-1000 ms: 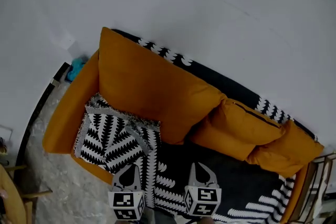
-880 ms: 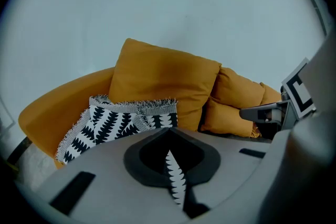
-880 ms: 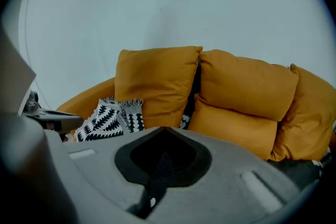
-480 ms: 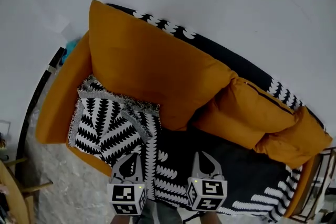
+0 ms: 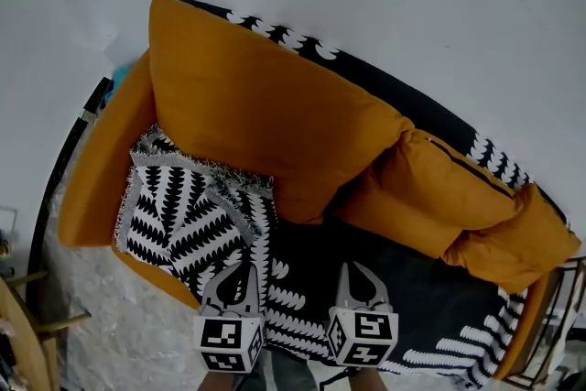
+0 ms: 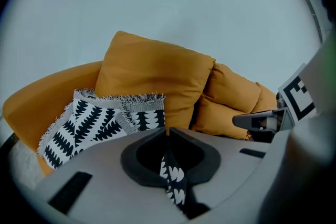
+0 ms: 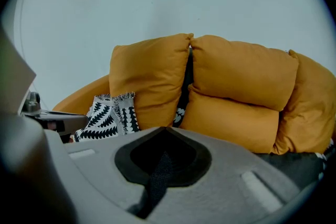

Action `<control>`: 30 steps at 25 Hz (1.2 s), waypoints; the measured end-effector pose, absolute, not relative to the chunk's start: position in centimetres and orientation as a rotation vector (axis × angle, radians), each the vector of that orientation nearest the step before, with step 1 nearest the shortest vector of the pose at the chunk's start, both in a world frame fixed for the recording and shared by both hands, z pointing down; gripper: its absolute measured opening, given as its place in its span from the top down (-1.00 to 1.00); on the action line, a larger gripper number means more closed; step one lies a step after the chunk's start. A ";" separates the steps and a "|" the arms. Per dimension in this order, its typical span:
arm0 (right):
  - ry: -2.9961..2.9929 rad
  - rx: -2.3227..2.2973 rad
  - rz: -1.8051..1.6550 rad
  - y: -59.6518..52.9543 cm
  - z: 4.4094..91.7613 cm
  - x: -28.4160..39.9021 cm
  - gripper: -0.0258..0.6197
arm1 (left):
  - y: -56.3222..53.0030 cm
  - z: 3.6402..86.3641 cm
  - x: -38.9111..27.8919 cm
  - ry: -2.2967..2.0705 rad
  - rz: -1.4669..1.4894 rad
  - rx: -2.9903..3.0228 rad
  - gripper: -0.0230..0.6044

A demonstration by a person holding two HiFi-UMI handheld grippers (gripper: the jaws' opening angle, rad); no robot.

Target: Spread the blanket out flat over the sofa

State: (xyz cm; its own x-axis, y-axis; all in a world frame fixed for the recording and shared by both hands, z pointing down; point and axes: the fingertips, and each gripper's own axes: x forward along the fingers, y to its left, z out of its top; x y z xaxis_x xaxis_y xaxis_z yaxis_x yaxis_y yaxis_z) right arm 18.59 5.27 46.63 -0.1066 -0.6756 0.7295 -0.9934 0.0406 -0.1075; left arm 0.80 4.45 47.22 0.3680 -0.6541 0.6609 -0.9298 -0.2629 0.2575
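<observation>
Blanket [image 5: 183, 224] edge in both hand-held grippers [image 5: 236, 270] [image 5: 359, 268]

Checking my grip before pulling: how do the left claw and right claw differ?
The left claw pinches a black-and-white patterned fold of the blanket; the right claw pinches a plain dark fold. The left claw sits beside the bunched, fringed end; the right claw over the flatter dark stretch. Both are shut on the blanket.
</observation>
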 end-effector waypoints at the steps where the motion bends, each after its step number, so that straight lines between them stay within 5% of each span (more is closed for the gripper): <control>1: -1.832 1.681 0.851 5.3 46.7 18.7 0.91 | 4.4 47.3 1.0 -1.362 0.575 2.013 0.91; 4: -1.825 1.688 0.853 5.2 46.9 19.1 0.91 | 4.1 47.7 1.4 -1.350 0.577 2.015 0.86; 6: -1.819 1.692 0.855 5.3 46.9 19.5 0.91 | 4.0 47.9 1.7 -1.334 0.579 2.013 0.53; 30: -1.721 1.736 0.875 5.4 48.9 26.0 0.91 | -2.9 52.9 4.6 -1.330 0.635 2.019 0.33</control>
